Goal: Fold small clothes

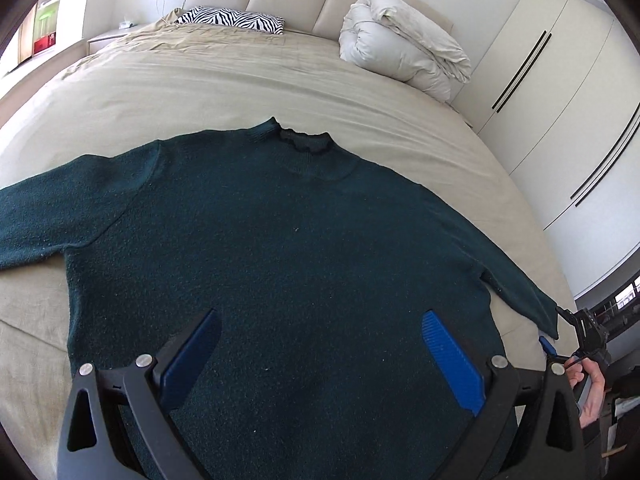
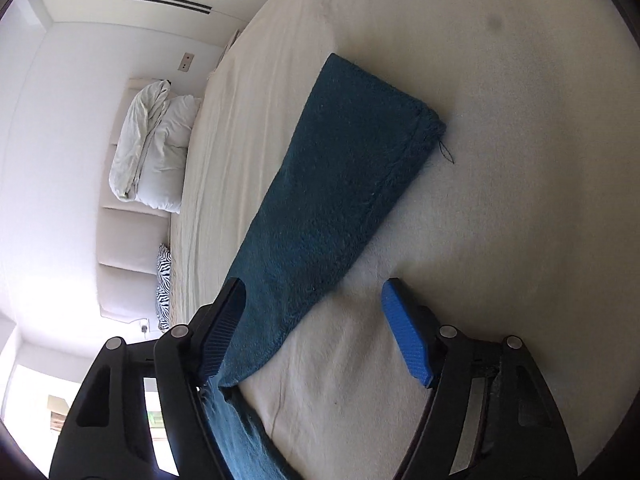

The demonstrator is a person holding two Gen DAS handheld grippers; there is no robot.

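Sweater (image 1: 280,248) flat on bed (image 1: 240,76), both hand-held grippers, left (image 1: 320,354) and right (image 2: 312,332), spread wide and gripping nothing; soft, limp knit, probably best pinched at sleeve cuff (image 2: 384,96).

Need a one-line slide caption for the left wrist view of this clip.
Open left gripper hovers over the hem of a dark green sweater spread flat on a beige bed.

No readable text, label or number — not anywhere, either view.
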